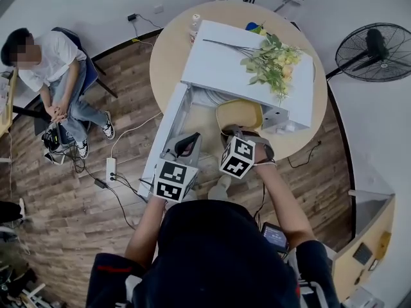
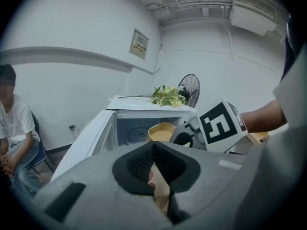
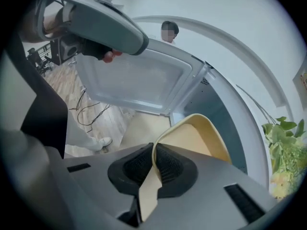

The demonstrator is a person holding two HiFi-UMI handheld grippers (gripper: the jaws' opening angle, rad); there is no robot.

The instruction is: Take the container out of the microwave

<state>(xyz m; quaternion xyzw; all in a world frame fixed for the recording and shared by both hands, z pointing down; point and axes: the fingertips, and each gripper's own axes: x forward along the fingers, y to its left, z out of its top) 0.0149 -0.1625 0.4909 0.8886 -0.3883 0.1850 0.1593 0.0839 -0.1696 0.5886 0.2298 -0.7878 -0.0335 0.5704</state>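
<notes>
Right gripper (image 3: 153, 164) has its fingers clamped tight on the rim of the pale yellow container (image 3: 196, 138), and that container sits right at the mouth of the white microwave (image 1: 244, 63), door (image 1: 164, 140) swung wide open to the left. Left gripper (image 2: 153, 150) hangs just in front of the door, fingers pressed together at the tips with nothing between them. Flowers (image 1: 273, 59) lie on top of the microwave, on the round tabletop (image 1: 168, 50).
</notes>
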